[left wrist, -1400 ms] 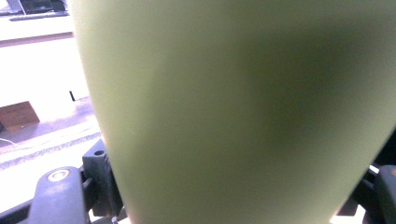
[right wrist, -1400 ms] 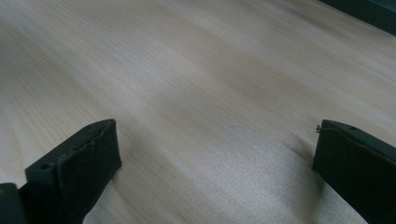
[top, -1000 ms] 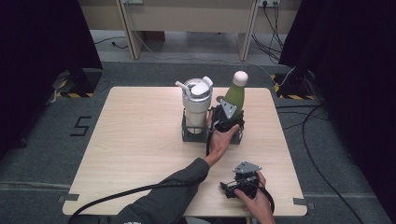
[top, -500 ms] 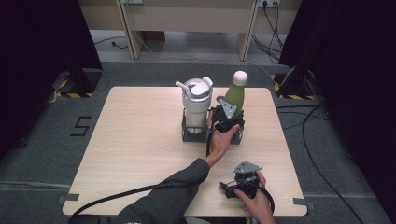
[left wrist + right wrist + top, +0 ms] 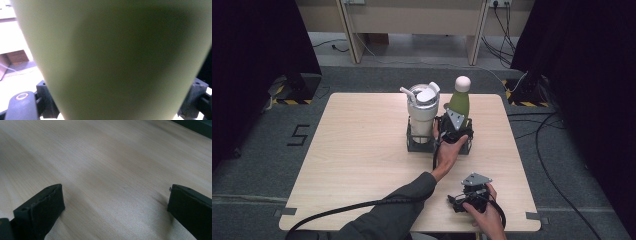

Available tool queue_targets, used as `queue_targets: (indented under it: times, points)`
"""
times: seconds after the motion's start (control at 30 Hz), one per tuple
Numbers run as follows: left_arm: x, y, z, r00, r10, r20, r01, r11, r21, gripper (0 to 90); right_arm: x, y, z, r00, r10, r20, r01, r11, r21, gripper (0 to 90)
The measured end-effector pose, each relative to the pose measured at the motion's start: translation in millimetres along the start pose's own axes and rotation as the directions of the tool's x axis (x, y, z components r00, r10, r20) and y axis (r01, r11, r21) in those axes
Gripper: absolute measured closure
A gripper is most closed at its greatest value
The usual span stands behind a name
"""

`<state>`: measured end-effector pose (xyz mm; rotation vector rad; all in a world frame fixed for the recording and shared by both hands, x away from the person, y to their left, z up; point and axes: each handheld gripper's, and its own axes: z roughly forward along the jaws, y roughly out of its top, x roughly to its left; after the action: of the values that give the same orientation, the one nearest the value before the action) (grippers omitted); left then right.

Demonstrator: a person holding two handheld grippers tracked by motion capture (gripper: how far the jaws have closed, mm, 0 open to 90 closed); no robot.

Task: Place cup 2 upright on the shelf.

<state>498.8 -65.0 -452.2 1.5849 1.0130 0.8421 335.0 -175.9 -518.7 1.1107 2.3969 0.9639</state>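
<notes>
A green bottle with a pale cap stands in the right bay of a black rack at mid-table. My left gripper is at its lower body, held by a hand reaching in from the front. In the left gripper view the bottle is very close, with black pieces tight against both its sides, so the gripper looks shut on it. My right gripper rests on the table near the front edge. In the right gripper view it stands open over bare wood.
A white tumbler with a lid and straw fills the rack's left bay, touching distance from the bottle. The wooden table has open room on its left half. Cables trail off the front edge and across the floor at right.
</notes>
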Motion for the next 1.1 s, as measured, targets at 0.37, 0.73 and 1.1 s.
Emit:
queue_targets:
  times: [0.37, 0.73, 1.1]
  points:
    - [-7.5, -3.2, -7.5, 0.9982, 0.002, -0.059, -0.002, 1.0, -0.01, 13.1, -0.2, 0.0, 0.0, 1.0, 0.0, -0.001, 0.0, 1.0, 0.0, 0.9]
    - [-13.8, -4.9, -20.4, 0.9959, -0.019, -0.088, 0.018, 0.9997, -0.018, 10.4, -0.1, 0.0, 0.1, 1.0, 0.001, -0.001, -0.001, 1.0, -0.001, 0.9]
    - [-9.9, -8.1, -37.9, 0.9978, 0.006, -0.067, -0.007, 0.9997, -0.023, 12.4, 0.8, -0.1, 0.0, 1.0, 0.01, -0.002, -0.01, 1.0, 0.001, 0.9]
